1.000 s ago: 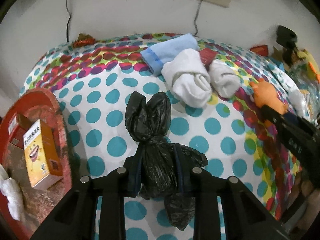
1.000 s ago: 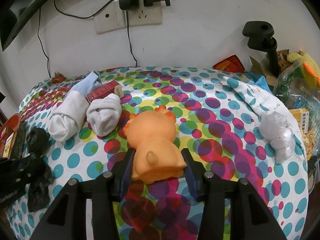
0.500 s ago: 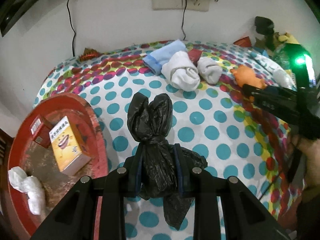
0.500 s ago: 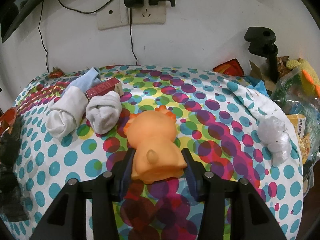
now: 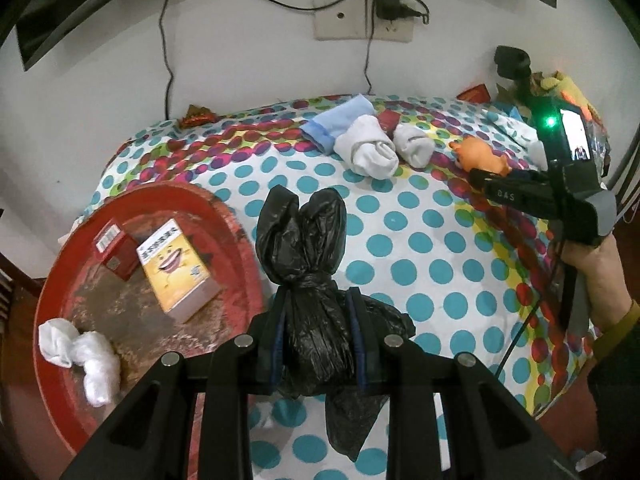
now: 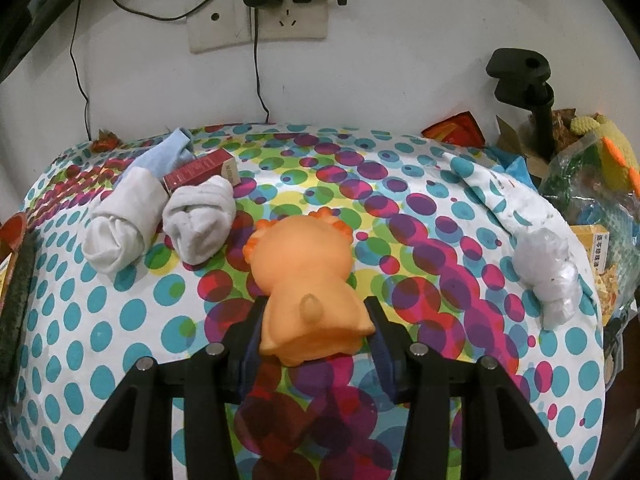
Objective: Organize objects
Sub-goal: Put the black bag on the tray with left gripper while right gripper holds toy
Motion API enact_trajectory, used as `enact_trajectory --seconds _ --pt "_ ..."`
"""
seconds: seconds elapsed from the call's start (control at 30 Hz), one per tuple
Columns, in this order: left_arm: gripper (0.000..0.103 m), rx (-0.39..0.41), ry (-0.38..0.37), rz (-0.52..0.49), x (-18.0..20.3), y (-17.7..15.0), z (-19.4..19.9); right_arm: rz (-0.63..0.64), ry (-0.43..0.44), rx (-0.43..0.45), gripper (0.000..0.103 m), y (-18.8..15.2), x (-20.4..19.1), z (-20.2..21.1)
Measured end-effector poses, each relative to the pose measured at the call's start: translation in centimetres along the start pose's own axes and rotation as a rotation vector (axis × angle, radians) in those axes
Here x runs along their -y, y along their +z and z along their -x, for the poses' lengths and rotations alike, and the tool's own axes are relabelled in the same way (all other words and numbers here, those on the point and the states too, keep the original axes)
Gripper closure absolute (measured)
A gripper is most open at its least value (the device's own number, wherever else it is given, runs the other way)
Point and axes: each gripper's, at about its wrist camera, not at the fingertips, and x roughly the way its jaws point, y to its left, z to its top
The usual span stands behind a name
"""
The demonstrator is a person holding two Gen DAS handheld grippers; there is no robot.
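1. Left wrist view: we find the left gripper [image 5: 318, 334] clamped on the tied neck of a knotted black plastic bag [image 5: 308, 264], held above the near part of the table with the polka-dot cloth [image 5: 420, 248]. The round red tray [image 5: 236, 216] lies at the table's left edge; between the bag and the rolled socks farther back the cloth is bare.
2. Right wrist view: we find the right gripper [image 6: 316, 340] closed on the rear of an orange rubber animal toy [image 6: 304, 276], which rests on the cloth at mid-table. Bare cloth lies to its right as far as a crumpled clear plastic bag [image 6: 548, 272] near the right edge, beyond which loose packets crowd the margin.
3. Against the frame a second earlier, the left wrist view now takes in the whole tray and more wall, and the socks appear smaller; the black bag sits in the jaws as before. The right view is almost unchanged, save that the left gripper has left its left margin.
4. Count on the tray: one yellow carton [image 5: 176, 266], one red carton [image 5: 114, 246], one white crumpled bundle [image 5: 80, 352].
5. Count on the cloth: one white rolled sock with a blue cuff [image 6: 120, 216], one grey-white rolled sock [image 6: 200, 220], one dark red slim box [image 6: 200, 170].
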Motion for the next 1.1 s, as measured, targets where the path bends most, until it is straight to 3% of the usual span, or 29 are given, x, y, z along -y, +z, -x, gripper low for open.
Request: enact_trajectory --seconds 0.27,0.43,0.63,0.97,1.1 --pt "0.078 0.028 0.032 0.014 -1.8 -0.7 2.0 0.016 -0.025 0.007 0.055 0.0 -0.3 0.1" --pt "0.078 0.013 -0.017 0.031 -3.3 -0.9 2.5 0.023 -0.035 0.005 0.055 0.0 -0.5 0.1" --pt "0.078 0.048 0.034 0.069 -5.9 -1.0 3.4 0.038 -0.05 0.005 0.055 0.0 -0.8 0.1" --pt "0.078 0.039 0.058 0.152 -10.5 -2.0 2.9 0.036 -0.051 0.003 0.055 0.1 -0.8 0.0" --pt "0.078 0.054 0.111 0.17 -12.0 -2.2 2.8 0.046 -0.06 0.002 0.055 0.1 -0.9 0.0"
